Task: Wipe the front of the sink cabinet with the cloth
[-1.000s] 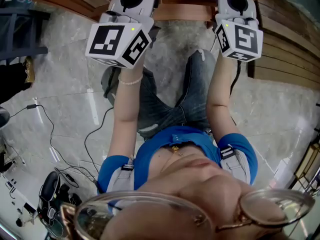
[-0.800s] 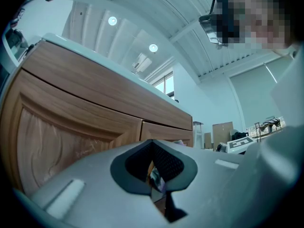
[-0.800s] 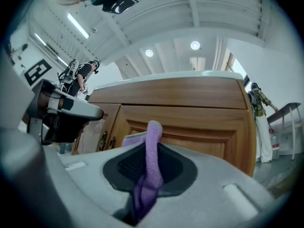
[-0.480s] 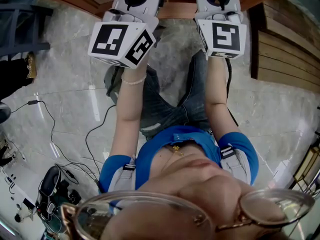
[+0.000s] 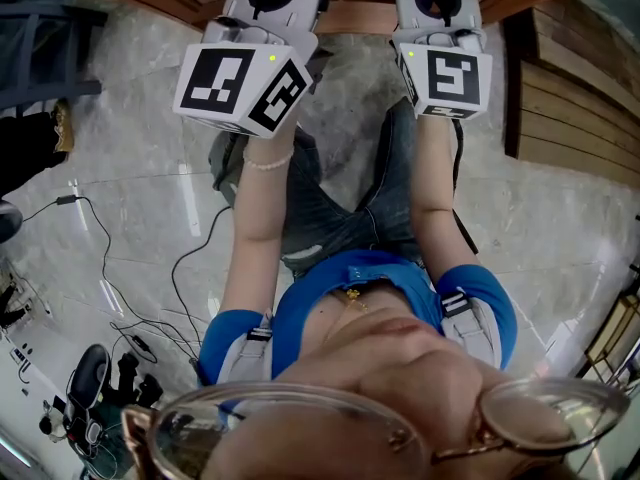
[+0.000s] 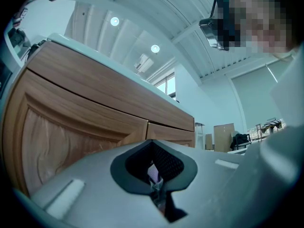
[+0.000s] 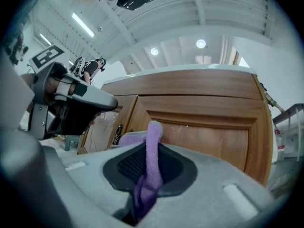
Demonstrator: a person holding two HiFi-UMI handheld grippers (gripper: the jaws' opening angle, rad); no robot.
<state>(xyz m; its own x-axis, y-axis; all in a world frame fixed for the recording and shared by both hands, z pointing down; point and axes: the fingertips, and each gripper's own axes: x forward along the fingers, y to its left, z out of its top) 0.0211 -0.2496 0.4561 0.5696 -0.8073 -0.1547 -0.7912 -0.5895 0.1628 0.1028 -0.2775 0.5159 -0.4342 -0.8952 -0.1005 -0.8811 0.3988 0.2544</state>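
Cloth: purple, clamped between the jaws of your right gripper, its free end sticking up just before the cabinet door.
Left gripper: your jaws are closed on a small pale scrap.

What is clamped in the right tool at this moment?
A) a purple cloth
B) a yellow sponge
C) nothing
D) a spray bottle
A: the right gripper view shows a purple cloth pinched between the shut jaws of the right tool, in front of the wooden cabinet door.
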